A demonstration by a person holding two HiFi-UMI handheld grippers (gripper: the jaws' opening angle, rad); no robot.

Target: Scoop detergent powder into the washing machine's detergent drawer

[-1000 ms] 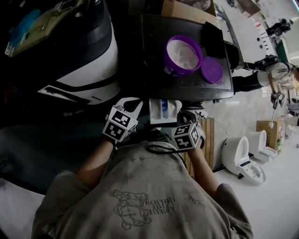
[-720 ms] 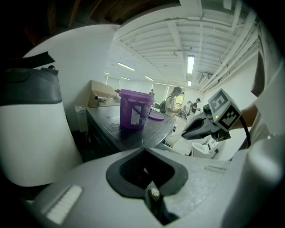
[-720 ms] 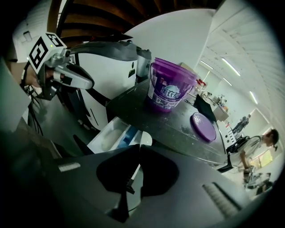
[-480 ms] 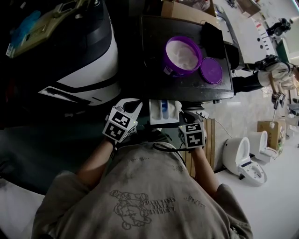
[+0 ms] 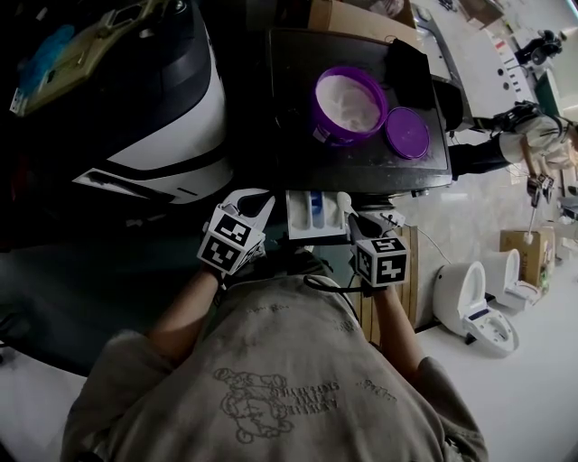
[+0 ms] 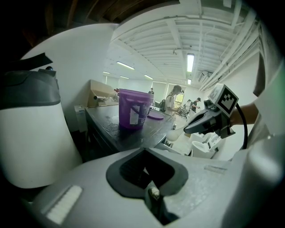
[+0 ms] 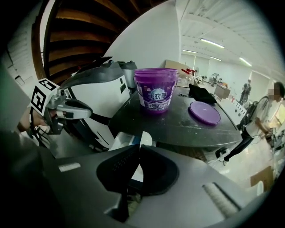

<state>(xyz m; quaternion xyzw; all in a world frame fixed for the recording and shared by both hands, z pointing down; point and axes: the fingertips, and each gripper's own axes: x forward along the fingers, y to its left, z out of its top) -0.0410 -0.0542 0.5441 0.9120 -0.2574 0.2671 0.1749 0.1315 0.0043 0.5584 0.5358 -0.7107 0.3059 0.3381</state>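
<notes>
A purple bucket (image 5: 350,104) of white powder stands open on the dark washing machine top (image 5: 298,153), its purple lid (image 5: 408,133) lying to its right. The white detergent drawer (image 5: 313,217) is pulled out below the front edge. My right gripper (image 5: 354,222) is shut on a white scoop (image 5: 343,201), held at the drawer's right edge. In the right gripper view the scoop (image 7: 144,140) sticks out past the jaws over the drawer (image 7: 124,141). My left gripper (image 5: 256,204) hangs just left of the drawer, shut, with nothing in it.
A large black and white curved machine (image 5: 172,135) fills the left. A black cloth (image 5: 412,77) lies on the top behind the lid, and a cardboard box (image 5: 348,13) stands beyond. White toilets (image 5: 470,298) and a person (image 5: 524,126) are at the right.
My right gripper has moved a little to the right and its cube has turned, carrying the scoop to the drawer's right edge. The left gripper has stayed put.
</notes>
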